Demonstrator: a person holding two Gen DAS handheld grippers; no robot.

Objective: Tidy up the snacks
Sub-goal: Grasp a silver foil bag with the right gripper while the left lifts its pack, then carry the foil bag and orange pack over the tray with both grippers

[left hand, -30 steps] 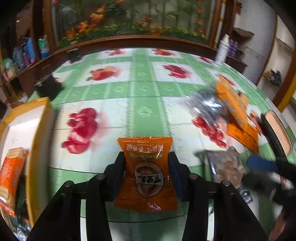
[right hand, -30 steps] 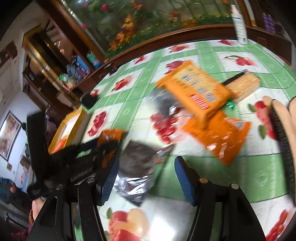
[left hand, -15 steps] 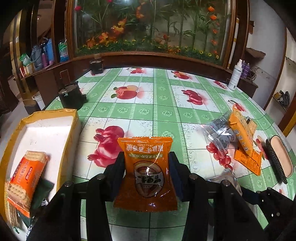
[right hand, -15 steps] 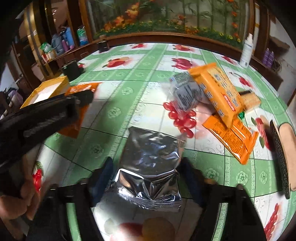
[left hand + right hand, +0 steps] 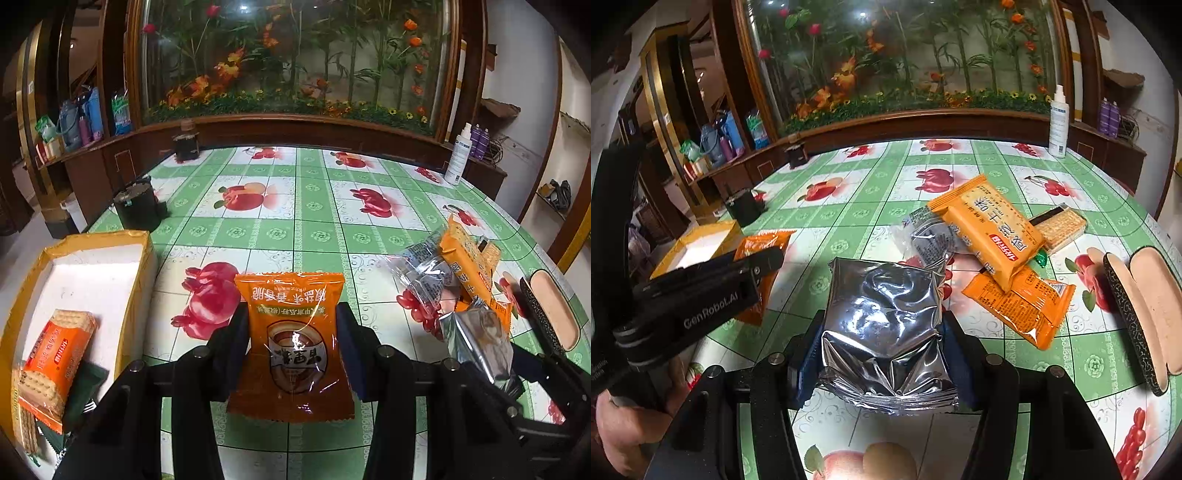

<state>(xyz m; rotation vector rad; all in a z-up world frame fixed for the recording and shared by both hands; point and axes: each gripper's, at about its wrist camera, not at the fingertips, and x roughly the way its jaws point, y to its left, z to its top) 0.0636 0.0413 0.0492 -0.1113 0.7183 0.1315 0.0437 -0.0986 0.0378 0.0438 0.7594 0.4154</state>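
My left gripper [image 5: 291, 343] is shut on an orange snack packet [image 5: 291, 332] and holds it above the table. My right gripper [image 5: 882, 354] is shut on a silver foil packet [image 5: 882, 325], which also shows in the left wrist view [image 5: 480, 343]. A yellow box [image 5: 136, 269] at the left holds an orange cracker pack [image 5: 55, 362] and a dark green packet [image 5: 85, 387]. A pile of snacks lies at the right: an orange biscuit pack [image 5: 990, 229], a flat orange packet [image 5: 1023, 302], a grey clear packet [image 5: 927, 240] and a cracker stack [image 5: 1063, 229].
The table has a green and white fruit-print cloth [image 5: 295, 221]. Two black containers [image 5: 136, 203] [image 5: 186, 146] stand at the far left. A white spray bottle [image 5: 1058, 122] stands at the back right. A dark case with pink padding [image 5: 1137, 321] lies at the right edge.
My right gripper has closed on the silver foil packet and lifted it. My left gripper has kept hold of the orange packet and tilted up, away from the table.
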